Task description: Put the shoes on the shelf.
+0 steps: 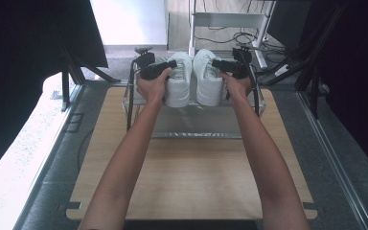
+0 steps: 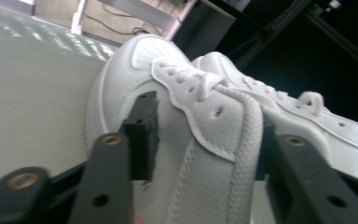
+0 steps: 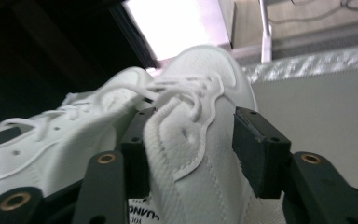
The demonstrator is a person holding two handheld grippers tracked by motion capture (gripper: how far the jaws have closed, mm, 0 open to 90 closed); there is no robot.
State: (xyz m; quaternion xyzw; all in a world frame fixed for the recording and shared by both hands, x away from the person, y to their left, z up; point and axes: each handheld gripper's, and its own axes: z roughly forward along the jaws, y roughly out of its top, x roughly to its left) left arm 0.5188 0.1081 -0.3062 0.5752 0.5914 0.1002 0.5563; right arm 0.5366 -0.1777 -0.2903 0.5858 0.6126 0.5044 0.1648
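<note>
Shoes came first: 2 white sneakers stood side by side on the rack's top shelf [image 1: 206,125], toes pointing away from the person. The left shoe [image 1: 178,79] was clamped at its heel collar by the left gripper [image 1: 162,69], 1 jaw inside the opening and 1 against the outer wall, as the left gripper view showed. The right shoe [image 1: 208,76] was held the same way by the right gripper [image 1: 227,65], its jaws closed on the padded collar. Both hands sat just outside the pair, over the rack's side rails. The rack stood at the far end of the wooden table [image 1: 191,182].

Risk, as I judged it: each grip held only soft collar padding, so a shoe could pivot toe-down or slip free if lifted quickly. Shoes almost touching might also drag each other if moved unevenly.
</note>
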